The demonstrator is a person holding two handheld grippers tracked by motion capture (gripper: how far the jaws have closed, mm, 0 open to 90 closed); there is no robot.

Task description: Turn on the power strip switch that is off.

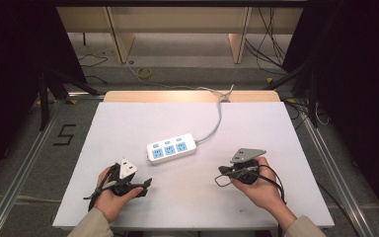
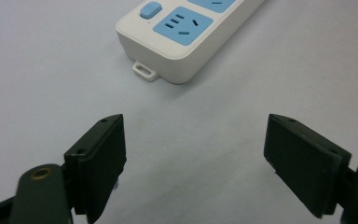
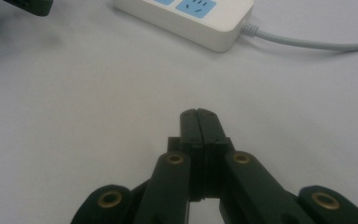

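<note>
1. Power strip (image 1: 171,148) lay flat on the white table (image 1: 128,118), ahead of both tongs and between them; nothing touched it.
2. Left gripper (image 2: 195,154) had its jaws spread wide with nothing between them; the strip's near end, with its small mounting tab (image 2: 145,71) and a blue socket (image 2: 183,25), sat just ahead, apart from the pads.
3. Right gripper (image 3: 199,122) was fully closed on nothing, pads pressed together; the strip's cord end (image 3: 242,28) lay ahead and slightly right of its tips, grey cable (image 3: 307,43) running off to the right.
4. Step in hand, as judged: approach to the strip, not yet a grasp.
5. To do it well, the left tongs probably should go straight forward and low so the open jaws straddle the strip's short end squarely, then close on the side walls, not on the tab.
6. Right tongs likely needed opening before any grip; closed tips could instead press a blue switch (image 2: 150,9) or steady the body.
7. Risk: the strip could slide on the smooth table if pushed from one end.
</note>
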